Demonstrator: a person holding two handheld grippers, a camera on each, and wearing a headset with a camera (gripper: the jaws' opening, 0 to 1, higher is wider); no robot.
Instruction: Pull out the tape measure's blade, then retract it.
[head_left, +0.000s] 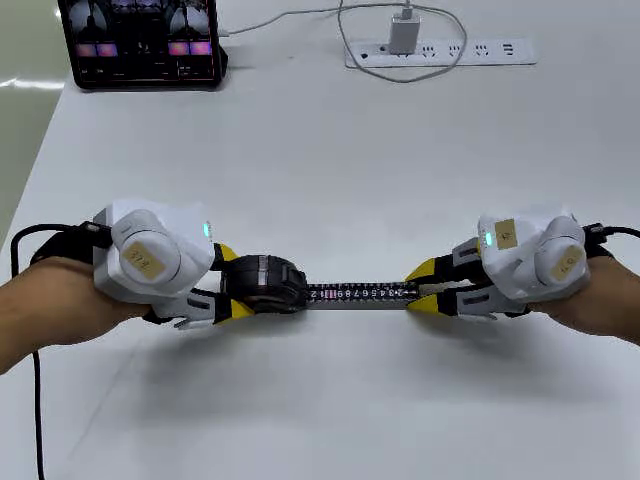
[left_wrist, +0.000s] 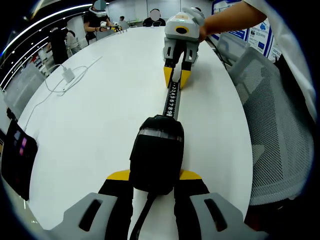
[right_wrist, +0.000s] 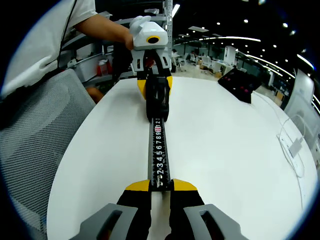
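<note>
A black tape measure case (head_left: 264, 283) lies on the white table, held between the yellow-tipped jaws of my left gripper (head_left: 228, 285). In the left gripper view the case (left_wrist: 157, 153) sits right between that gripper's jaws (left_wrist: 156, 176). A short length of black blade (head_left: 358, 293) with white numbers runs from the case to my right gripper (head_left: 422, 288), which is shut on the blade's end. In the right gripper view the blade (right_wrist: 158, 155) stretches from the jaws (right_wrist: 160, 185) to the case (right_wrist: 157, 101).
A tablet (head_left: 142, 42) with a lit screen stands at the far left of the table. A white power strip (head_left: 440, 52) with a plugged charger and cable lies at the far edge. Mesh chairs (left_wrist: 272, 110) stand beside the table.
</note>
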